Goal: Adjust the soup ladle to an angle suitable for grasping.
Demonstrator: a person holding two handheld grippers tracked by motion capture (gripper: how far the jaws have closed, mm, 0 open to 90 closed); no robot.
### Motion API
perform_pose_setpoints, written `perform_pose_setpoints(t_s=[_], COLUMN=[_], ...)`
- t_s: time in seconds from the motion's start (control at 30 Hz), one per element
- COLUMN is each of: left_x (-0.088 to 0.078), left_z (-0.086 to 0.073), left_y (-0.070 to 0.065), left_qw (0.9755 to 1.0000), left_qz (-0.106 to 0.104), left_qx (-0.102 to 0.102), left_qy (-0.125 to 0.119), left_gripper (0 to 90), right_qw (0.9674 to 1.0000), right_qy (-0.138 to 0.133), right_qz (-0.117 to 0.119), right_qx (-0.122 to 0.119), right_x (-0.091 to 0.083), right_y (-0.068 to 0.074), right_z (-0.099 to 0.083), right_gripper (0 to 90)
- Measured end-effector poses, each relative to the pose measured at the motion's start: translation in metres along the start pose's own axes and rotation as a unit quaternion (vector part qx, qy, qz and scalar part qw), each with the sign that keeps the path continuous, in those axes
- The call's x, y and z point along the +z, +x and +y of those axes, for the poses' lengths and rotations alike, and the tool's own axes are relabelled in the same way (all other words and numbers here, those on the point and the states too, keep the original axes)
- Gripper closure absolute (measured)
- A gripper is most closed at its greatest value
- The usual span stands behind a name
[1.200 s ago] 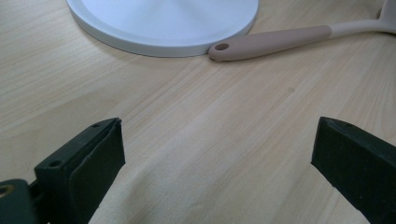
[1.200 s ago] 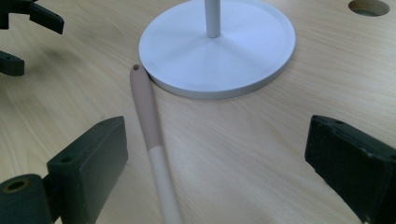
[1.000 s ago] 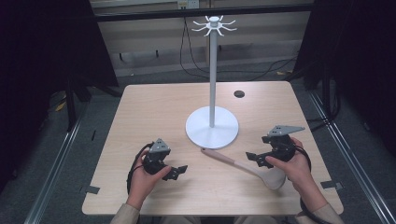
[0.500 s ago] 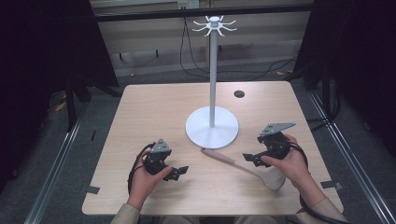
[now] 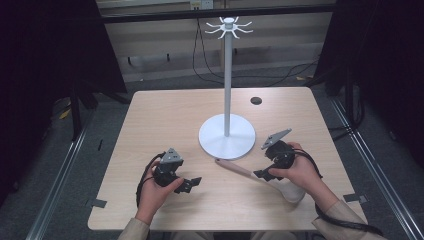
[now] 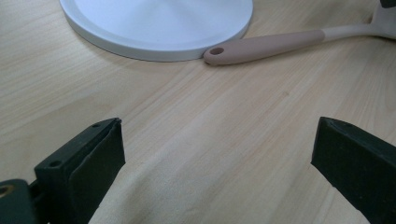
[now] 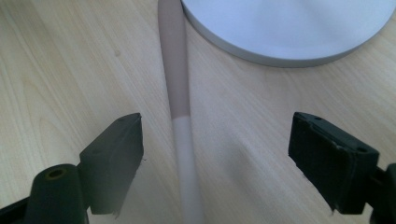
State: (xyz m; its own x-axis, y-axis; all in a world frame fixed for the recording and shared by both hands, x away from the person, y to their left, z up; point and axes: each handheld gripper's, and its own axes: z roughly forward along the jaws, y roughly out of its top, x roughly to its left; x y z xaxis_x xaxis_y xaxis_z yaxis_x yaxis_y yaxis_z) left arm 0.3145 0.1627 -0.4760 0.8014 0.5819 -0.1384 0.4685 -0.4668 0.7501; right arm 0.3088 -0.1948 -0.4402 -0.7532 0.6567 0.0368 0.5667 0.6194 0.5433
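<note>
On the pale wooden surface (image 5: 165, 125), working left to right: your left tongs (image 5: 192, 183) rest near the front edge, jaws spread wide with nothing between them, only bare wood in the left gripper view. Past them stands the white metal hook stand with a round flat base (image 5: 227, 136). Just beside its front rim lies the long kitchen spoon with a dusty-pink handle and white neck and bowl (image 5: 239, 170), its handle tip with the hanging hole (image 6: 216, 50) almost touching the base.

Your right tongs (image 5: 262, 173) hang over the spoon's neck. The jaws have just been closing a little but stand wide, straddling the handle (image 7: 180, 116) without the pads touching it.

Judgement: light, rigid, likely silicone-coated, so fair friction, but the round, thin shaft may roll. Grip where pink meets white, or slightly toward the bowl, squarely across the shaft. Leave the hole end free for a hook.
</note>
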Motion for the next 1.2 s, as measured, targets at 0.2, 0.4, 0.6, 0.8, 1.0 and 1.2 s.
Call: perform_pose_setpoints(t_s=[0.2,0.4,0.6,0.8,1.0,1.2], left_x=[0.000,0.000,0.000,-0.001,-0.001,-0.002], left_z=[0.000,0.001,0.000,0.000,0.000,0.000], left_y=[-0.001,0.000,0.000,0.000,0.002,0.003], left_qw=[1.0000,1.0000,1.0000,1.0000,1.0000,1.0000], left_qz=[0.000,0.000,0.002,0.002,0.002,0.004], left_qx=[-0.001,-0.001,-0.002,-0.002,-0.002,-0.003], left_qy=[-0.002,-0.001,-0.001,-0.001,-0.002,-0.002], left_gripper=[2.4,2.4,2.4,2.4,2.4,2.4], right_qw=[0.9998,0.9998,0.9998,0.9997,0.9994,0.9988], right_qy=[0.010,0.011,0.012,0.022,0.030,0.045], right_qz=[0.008,0.011,0.009,-0.002,-0.006,-0.003], right_qx=[-0.015,-0.014,-0.010,-0.012,-0.015,-0.016], right_x=[0.006,0.015,0.018,0.022,0.031,0.040], right_y=[0.002,0.002,0.001,0.001,-0.001,0.005], right_z=[0.002,0.002,0.004,0.005,0.004,0.007], right_gripper=[23.8,34.5,54.5,72.0,84.2,86.4])
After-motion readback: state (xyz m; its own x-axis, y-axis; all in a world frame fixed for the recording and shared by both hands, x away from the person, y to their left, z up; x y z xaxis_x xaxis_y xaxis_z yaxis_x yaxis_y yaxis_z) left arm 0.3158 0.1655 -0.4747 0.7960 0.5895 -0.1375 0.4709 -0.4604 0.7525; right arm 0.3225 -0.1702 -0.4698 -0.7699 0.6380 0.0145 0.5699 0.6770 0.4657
